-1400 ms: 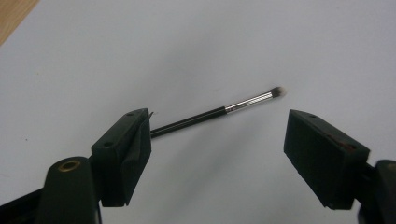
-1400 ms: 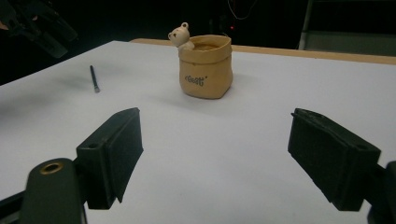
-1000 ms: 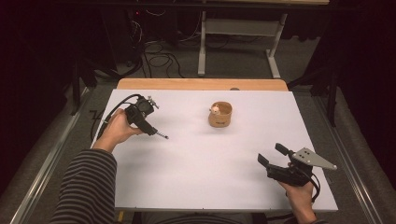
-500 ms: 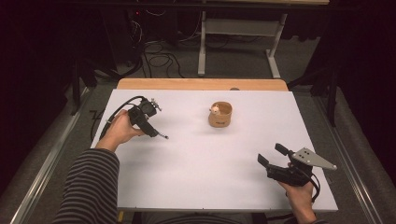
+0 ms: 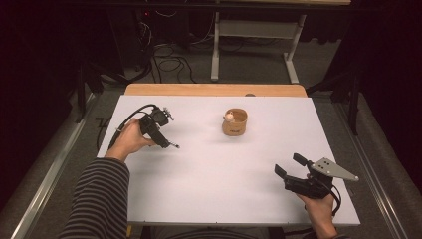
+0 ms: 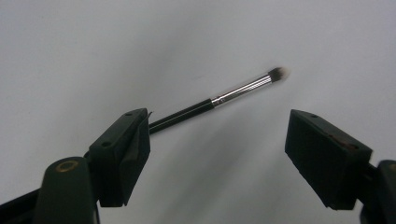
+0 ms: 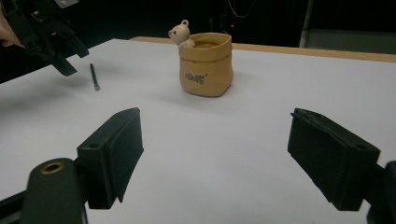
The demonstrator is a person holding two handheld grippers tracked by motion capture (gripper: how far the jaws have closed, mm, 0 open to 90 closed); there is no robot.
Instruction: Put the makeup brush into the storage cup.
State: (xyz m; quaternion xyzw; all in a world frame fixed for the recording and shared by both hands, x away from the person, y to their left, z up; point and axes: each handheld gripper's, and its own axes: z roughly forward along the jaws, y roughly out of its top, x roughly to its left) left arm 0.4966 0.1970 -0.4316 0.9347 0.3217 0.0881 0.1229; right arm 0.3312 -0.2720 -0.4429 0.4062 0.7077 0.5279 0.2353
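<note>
**Makeup brush on counter, not yet grasped**

Left hand-held gripper (image 6: 215, 154) hovers over the makeup brush (image 6: 219, 99), jaws spread, brush lying on the white counter (image 5: 209, 169). Right hand-held gripper (image 5: 288, 172) rests released, well apart. Bear-trimmed pouch holder (image 5: 235, 122) stands upright mid-counter. Judged step: pickup; next, centre jaws on the handle and clench.

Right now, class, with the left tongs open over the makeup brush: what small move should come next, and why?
Probably lower the left tongs a little to straddle the brush handle, then close. The jaws stand wide apart; the brush lies on the white table, its handle end passing behind one jaw, ungripped.
</note>
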